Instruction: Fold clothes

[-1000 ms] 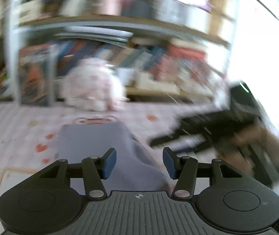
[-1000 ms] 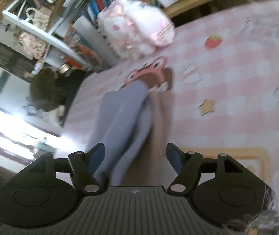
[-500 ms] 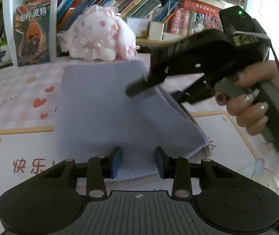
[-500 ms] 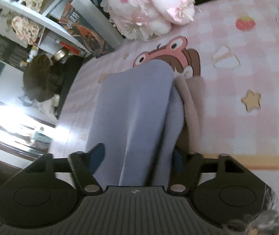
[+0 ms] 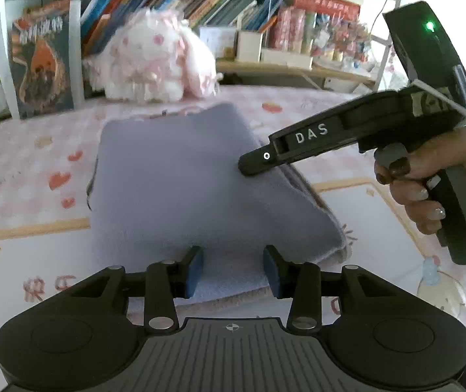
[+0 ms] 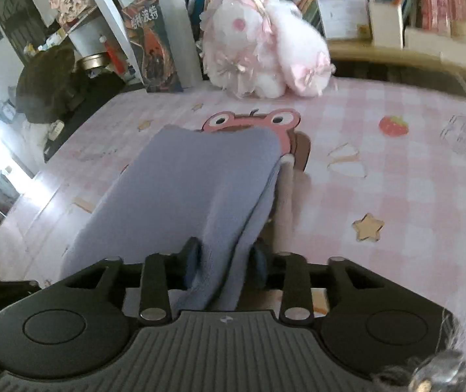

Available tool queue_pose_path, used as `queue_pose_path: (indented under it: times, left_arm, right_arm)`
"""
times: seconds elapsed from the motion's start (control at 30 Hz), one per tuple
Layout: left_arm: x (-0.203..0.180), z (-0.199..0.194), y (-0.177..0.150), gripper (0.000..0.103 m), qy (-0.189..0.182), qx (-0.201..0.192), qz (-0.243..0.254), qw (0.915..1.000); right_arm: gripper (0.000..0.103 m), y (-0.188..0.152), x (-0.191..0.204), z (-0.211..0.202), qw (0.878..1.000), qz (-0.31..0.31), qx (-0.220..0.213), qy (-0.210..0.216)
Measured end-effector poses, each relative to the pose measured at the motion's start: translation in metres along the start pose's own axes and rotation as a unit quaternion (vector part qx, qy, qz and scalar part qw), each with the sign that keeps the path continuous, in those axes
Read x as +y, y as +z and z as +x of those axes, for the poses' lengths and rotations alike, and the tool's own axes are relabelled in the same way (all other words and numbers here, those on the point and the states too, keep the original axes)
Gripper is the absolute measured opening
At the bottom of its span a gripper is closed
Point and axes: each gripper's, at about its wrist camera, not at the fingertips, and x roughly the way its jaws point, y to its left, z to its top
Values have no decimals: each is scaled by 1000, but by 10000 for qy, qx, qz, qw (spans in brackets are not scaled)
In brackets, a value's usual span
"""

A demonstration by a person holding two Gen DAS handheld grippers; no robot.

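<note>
A folded lavender-grey garment (image 5: pixel 180 192) lies on the pink patterned table cover (image 5: pixel 20 163). My left gripper (image 5: pixel 233 269) is open, its blue pads just over the garment's near edge, holding nothing. My right gripper (image 6: pixel 226 258) is shut on the garment's right-hand folded edge (image 6: pixel 229 228), with cloth bunched between the pads. In the left wrist view the right gripper (image 5: pixel 255 163) comes in from the right, its tip on the garment's right side, held by a hand (image 5: pixel 422 179).
A white and pink plush toy (image 5: pixel 154 65) sits at the back, also in the right wrist view (image 6: pixel 262 42). A bookshelf (image 5: pixel 265 6) and an upright book (image 5: pixel 43 65) stand behind. A frog print (image 6: pixel 252 121) lies beyond the garment.
My right gripper has closed on the garment's right edge. My left gripper has opened a little wider and stays at the near edge.
</note>
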Motion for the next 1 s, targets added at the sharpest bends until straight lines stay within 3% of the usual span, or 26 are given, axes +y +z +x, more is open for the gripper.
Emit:
queue_pose_path:
  times: [0.1, 0.3, 0.5, 0.67, 0.77, 0.93, 1.0]
  left_arm:
    - [6, -13, 6, 41, 61, -199, 12, 9998]
    - [38, -18, 14, 41, 393, -404, -457, 9974]
    - [41, -6, 13, 40, 366, -364, -483, 9975]
    - [28, 4, 8, 40, 609, -234, 13, 9979]
    - [26, 6, 8, 40, 673, -152, 88, 9976]
    - [29, 9, 9, 40, 689, -89, -42, 9976]
    - [30, 7, 10, 40, 685, -101, -86, 9976]
  right_arm:
    - [46, 3, -1, -18, 9996, 13, -282, -60]
    - [45, 11, 2, -28, 9988, 346, -246, 264]
    - [41, 7, 3, -22, 9968, 693, 59, 390]
    - [33, 2, 6, -13, 9963, 702, 273, 407]
    - [13, 1, 9, -15, 9971, 587, 226, 434]
    - [11, -1, 20, -41, 9954, 221, -467, 812]
    - [11, -6, 20, -36, 9977, 191, -351, 545]
